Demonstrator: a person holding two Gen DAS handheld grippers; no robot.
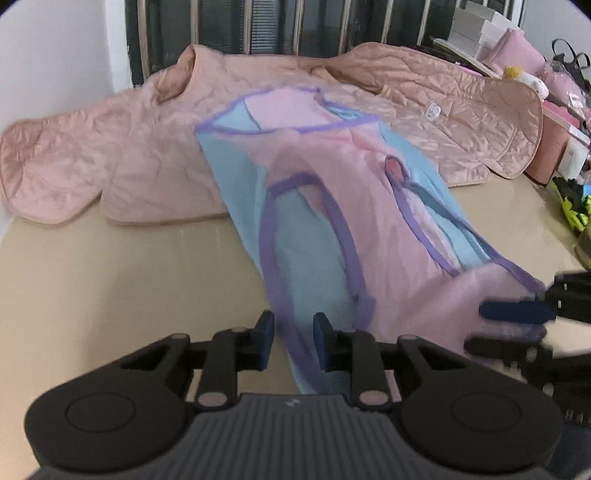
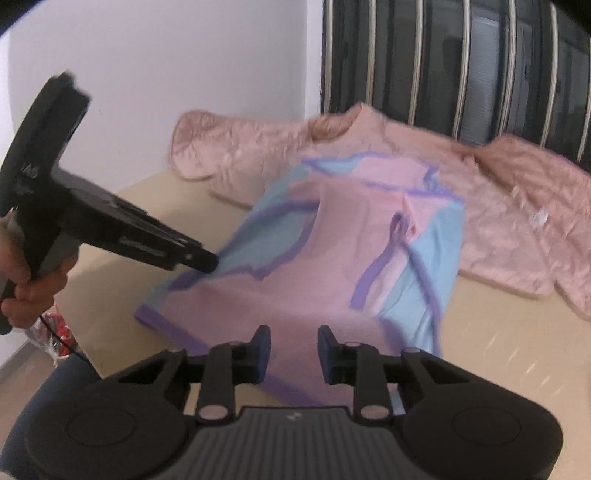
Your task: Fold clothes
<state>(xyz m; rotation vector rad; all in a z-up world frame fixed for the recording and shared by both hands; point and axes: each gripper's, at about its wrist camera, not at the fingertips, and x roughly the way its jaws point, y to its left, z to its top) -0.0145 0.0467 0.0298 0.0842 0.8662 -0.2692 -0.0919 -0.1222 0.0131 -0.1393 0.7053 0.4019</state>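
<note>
Left tool: narrow gap, pads apart. A purple hem of the garment runs through the gap; no pinch is seen. It is held by a hand, and in the right wrist view its tip sits at the garment's left edge.

Right tool: also narrow, pads apart, with pink fabric and hem in the gap and no clamping visible. It is placed at the garment's near right corner.

The garment is thin, smooth cloth in pink and light-blue panels with purple binding and looped straps. It is spread from the near edge of the worktop towards the middle. Its far end overlaps a quilted jacket. Much of it is motion-blurred.

The jacket is salmon-pink, glossy and stitched in wavy quilting. It is laid flat along the far edge, sleeves out left and right, with a small white label showing.

The worktop is beige, smooth and slightly reflective. Bare room is seen near left and near right of the garment.

- Left: a white wall. The near left worktop corner drops to the floor, where a crinkled red packet lies.
- Far: a dark slatted panel.
- Right: the edge is crowded with stacked boxes and pink bags.
</note>
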